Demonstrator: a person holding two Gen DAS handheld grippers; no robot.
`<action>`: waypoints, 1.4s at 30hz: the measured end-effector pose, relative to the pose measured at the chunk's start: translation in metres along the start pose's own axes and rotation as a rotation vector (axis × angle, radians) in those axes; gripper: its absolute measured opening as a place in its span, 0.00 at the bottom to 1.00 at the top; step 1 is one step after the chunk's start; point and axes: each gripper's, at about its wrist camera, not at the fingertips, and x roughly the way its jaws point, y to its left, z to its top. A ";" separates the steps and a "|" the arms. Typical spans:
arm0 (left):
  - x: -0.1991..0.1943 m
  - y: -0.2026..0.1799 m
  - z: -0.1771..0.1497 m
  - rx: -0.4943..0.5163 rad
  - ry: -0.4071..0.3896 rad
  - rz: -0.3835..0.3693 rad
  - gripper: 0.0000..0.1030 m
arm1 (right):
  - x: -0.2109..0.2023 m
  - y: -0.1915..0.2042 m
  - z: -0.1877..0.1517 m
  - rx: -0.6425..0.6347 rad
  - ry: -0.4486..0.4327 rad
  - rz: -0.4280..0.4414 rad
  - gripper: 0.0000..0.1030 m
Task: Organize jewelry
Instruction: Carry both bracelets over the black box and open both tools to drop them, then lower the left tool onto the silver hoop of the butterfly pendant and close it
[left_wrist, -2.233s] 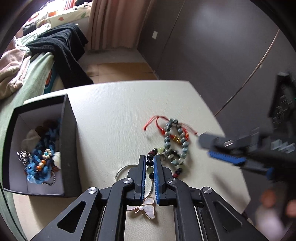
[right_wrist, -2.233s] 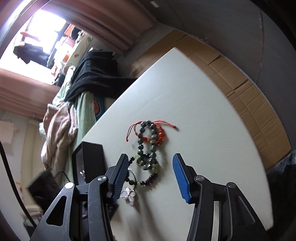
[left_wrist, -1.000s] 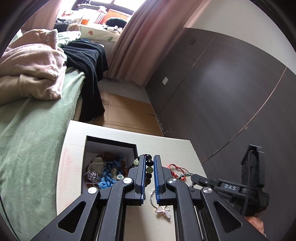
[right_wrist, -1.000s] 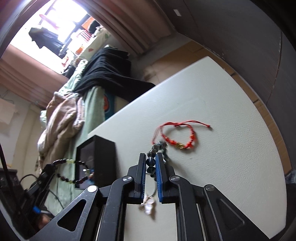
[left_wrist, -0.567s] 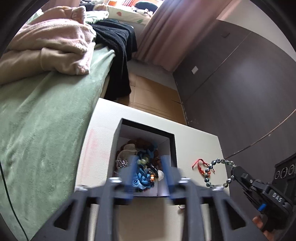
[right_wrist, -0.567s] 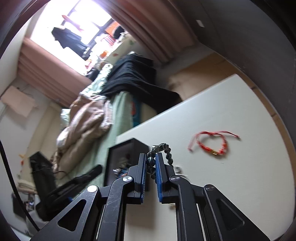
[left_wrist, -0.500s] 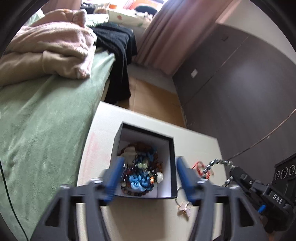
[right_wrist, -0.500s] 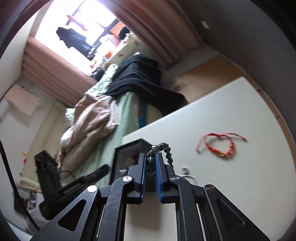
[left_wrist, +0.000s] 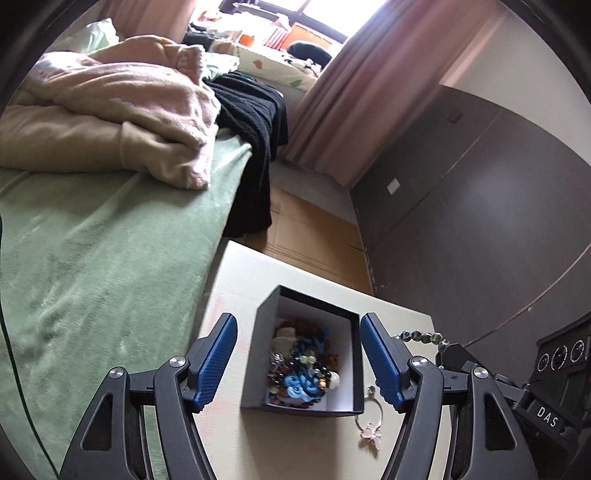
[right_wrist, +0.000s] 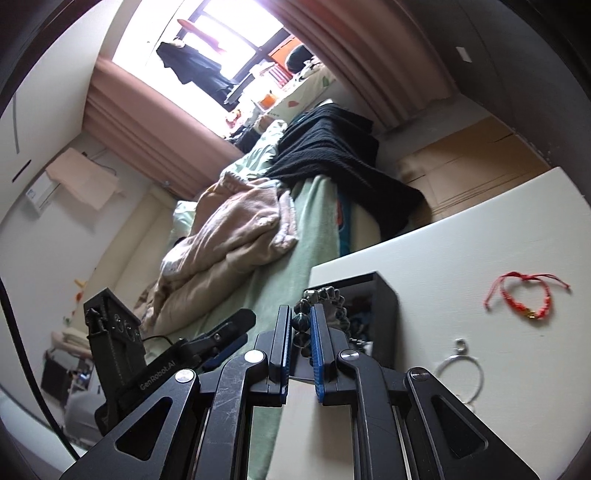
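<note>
A black box (left_wrist: 264, 354) with a white inside holds several bracelets and beads on the white table (left_wrist: 255, 273). My left gripper (left_wrist: 298, 360) is open and empty above the box, its fingers either side of it. My right gripper (right_wrist: 299, 334) is shut on a dark green bead bracelet (right_wrist: 325, 295), held by the box (right_wrist: 384, 310); the bracelet also shows in the left wrist view (left_wrist: 421, 336). A red cord bracelet (right_wrist: 524, 295) and a silver hoop (right_wrist: 460, 369) with a butterfly charm (left_wrist: 372, 432) lie on the table.
A bed with a green cover (left_wrist: 92, 258), a pink blanket (left_wrist: 122, 110) and a black garment (left_wrist: 255, 122) borders the table's left side. Dark wall panels (left_wrist: 480, 192) stand behind. The table's far edge (right_wrist: 443, 218) drops to cardboard on the floor.
My left gripper opened over the box and let go of its beaded bracelet, which now lies inside. My right gripper lifted the green bead bracelet off the table and carried it left to the box.
</note>
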 end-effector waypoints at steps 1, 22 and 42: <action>0.000 0.002 0.001 -0.005 -0.002 0.003 0.68 | 0.003 0.003 0.000 -0.007 0.000 -0.003 0.11; 0.003 -0.023 -0.010 0.064 0.006 -0.023 0.68 | -0.008 -0.034 0.004 0.127 0.024 -0.074 0.58; 0.035 -0.108 -0.062 0.309 0.110 -0.060 0.68 | -0.086 -0.092 0.010 0.184 -0.025 -0.264 0.69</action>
